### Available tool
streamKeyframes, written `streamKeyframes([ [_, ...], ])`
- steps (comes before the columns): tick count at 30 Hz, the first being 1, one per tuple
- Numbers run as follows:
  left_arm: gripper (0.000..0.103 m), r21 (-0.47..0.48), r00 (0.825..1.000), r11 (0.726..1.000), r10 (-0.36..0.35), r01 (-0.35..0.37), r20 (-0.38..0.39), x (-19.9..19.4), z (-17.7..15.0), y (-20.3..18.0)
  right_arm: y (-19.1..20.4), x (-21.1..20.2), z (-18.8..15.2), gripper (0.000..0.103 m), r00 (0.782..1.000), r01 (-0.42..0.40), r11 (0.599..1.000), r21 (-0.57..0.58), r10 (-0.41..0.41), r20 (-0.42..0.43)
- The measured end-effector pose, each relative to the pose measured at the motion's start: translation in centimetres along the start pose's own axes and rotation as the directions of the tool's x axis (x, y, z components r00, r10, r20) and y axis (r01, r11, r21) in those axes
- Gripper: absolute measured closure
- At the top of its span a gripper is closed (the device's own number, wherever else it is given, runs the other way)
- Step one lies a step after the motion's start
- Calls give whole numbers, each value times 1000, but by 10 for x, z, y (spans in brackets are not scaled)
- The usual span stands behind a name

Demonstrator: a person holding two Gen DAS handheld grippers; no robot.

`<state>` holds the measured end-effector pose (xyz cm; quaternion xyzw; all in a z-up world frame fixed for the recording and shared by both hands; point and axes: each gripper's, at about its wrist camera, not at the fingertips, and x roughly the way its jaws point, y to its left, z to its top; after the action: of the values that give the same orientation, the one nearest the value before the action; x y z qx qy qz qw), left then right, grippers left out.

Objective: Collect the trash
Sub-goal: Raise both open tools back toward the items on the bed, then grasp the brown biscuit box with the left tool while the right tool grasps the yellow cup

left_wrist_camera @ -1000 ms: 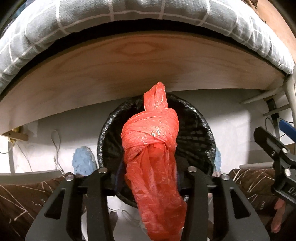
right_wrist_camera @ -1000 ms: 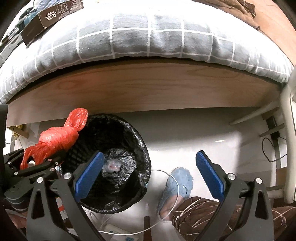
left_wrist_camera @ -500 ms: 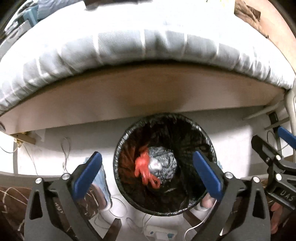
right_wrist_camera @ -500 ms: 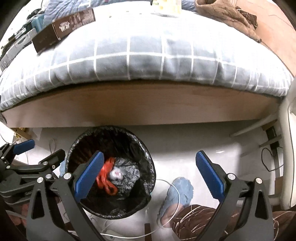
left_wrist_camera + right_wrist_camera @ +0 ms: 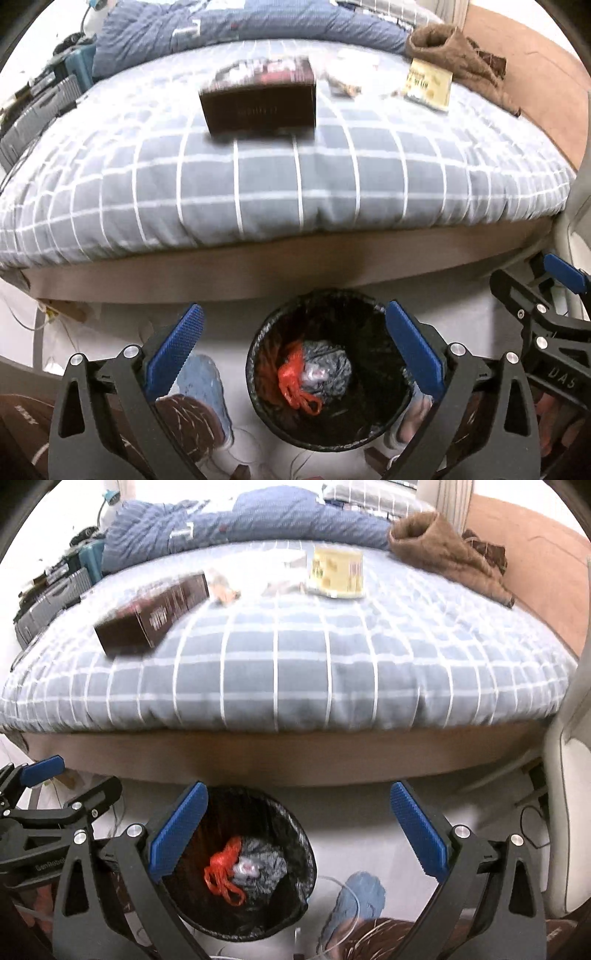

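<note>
**Red bag in the bin, both grippers empty above it**

The red plastic bag (image 5: pixel 295 384) lies inside the black-lined trash bin (image 5: pixel 258 398), crumpled beside a grey wad, on the floor just in front of the bed's wooden frame. The left gripper (image 5: pixel 291 347) hangs over the bin with its blue-padded fingers (image 5: pixel 173 350) spread wide apart and nothing between them. The right gripper (image 5: pixel 299 834) sits beside it, its fingers (image 5: pixel 417 834) likewise wide apart and empty; the bin shows under its left finger. On the grey checked bedspread (image 5: pixel 332 177) rest a dark brown box (image 5: pixel 258 99), a yellow packet (image 5: pixel 428 83) and some small wrappers (image 5: pixel 343 86), with a brown garment (image 5: pixel 454 55) near the far corner. A blue slipper (image 5: pixel 358 893) lies on the floor right of the bin.
</note>
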<state>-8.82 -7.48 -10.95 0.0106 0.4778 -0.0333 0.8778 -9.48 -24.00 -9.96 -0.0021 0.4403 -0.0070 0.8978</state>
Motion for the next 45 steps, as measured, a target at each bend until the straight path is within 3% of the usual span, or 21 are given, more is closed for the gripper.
streamKeyframes([
  [7,6,-2,997,1000,9,-8,77,-25,21,5,0,-31,31,8,993,4,1000,-9,-3,114],
  [16,6,-21,991,999,42,-40,124,-27,48,13,-7,-36,63,8,981,-5,1000,2,4,196],
  [27,6,-63,991,997,59,-52,122,1,99,34,-12,-1,102,8,982,1,1000,-6,0,190],
  [35,6,-51,995,998,29,-24,98,30,146,30,-28,38,153,8,979,32,999,1,-31,201],
  [45,6,-28,997,998,52,-50,51,56,170,19,-53,99,207,8,982,58,998,21,-60,180],
])
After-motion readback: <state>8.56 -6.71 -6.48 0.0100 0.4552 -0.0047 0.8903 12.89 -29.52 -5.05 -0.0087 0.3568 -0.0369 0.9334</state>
